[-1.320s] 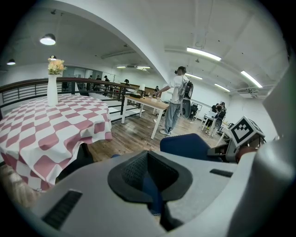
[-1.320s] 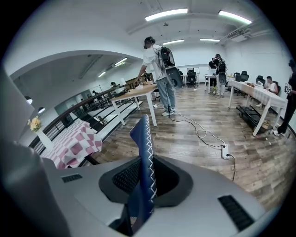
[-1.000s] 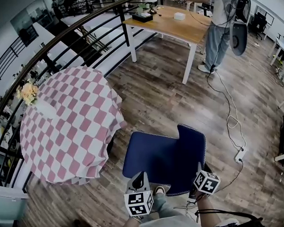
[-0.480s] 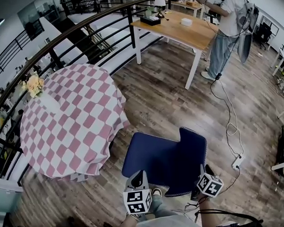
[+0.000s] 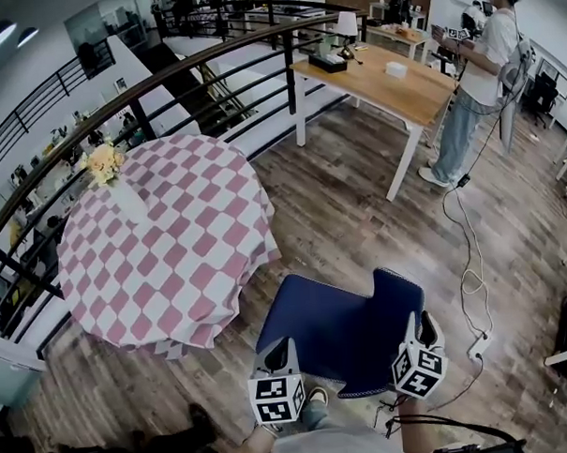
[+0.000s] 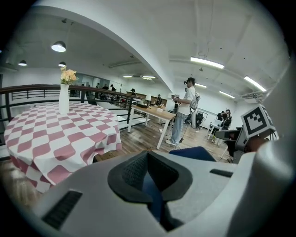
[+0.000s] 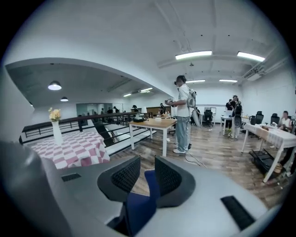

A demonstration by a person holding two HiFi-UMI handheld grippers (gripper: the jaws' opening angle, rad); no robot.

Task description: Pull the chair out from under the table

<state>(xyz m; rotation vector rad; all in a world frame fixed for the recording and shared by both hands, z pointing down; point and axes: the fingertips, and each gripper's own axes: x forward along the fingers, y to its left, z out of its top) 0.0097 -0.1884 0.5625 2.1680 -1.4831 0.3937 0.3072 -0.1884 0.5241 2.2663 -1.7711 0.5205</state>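
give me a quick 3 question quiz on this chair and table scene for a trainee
1. True or false: the blue chair is tucked under the checkered table.
2. Which tongs have the chair's edge between their jaws? A: left tongs only. B: right tongs only. C: both.
3. What stands on the checkered table?
Key: 1 false, the chair stands out beside the table with its whole seat in view. 2 C. 3 a white vase of flowers.
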